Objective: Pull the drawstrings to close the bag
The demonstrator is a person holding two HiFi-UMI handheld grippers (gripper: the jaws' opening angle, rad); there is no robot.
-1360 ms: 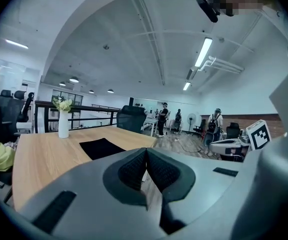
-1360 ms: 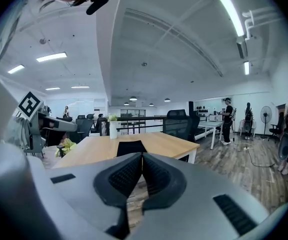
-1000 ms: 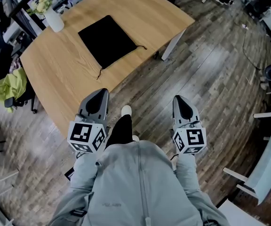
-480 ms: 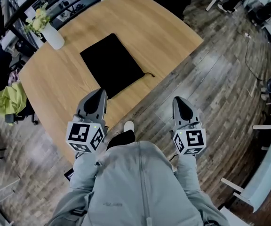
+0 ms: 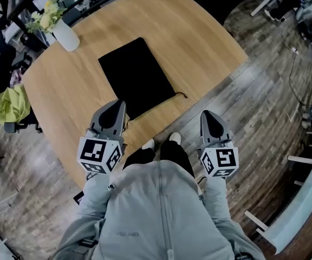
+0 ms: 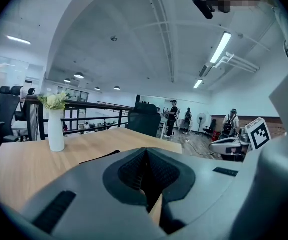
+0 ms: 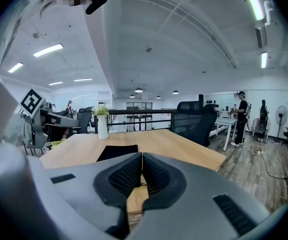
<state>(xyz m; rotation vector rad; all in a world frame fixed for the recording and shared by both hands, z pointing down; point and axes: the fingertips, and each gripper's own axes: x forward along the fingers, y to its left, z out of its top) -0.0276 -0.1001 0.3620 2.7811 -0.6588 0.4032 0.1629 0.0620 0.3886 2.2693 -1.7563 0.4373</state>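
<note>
A flat black drawstring bag (image 5: 137, 77) lies on the wooden table (image 5: 199, 42), its opening towards me. One drawstring end (image 5: 181, 95) trails off its right corner; the other cord (image 5: 125, 124) runs by the left corner. My left gripper (image 5: 116, 104) is shut and empty, its tip over the table edge just short of the bag's near left corner. My right gripper (image 5: 206, 115) is shut and empty, over the floor to the right of the table edge. The bag (image 7: 118, 152) shows ahead of the right gripper (image 7: 141, 160) and as a dark sliver (image 6: 101, 156) beyond the left gripper (image 6: 145, 156).
A white vase (image 5: 66, 36) with flowers stands at the table's far left. A yellow-green cloth (image 5: 10, 104) hangs on a chair left of the table. White furniture (image 5: 302, 199) stands at the right on the wooden floor. People stand far off (image 6: 173, 116).
The table and bag have come closer as the person walked up. The left gripper's tip now reaches over the table edge. Both grippers stayed shut.
</note>
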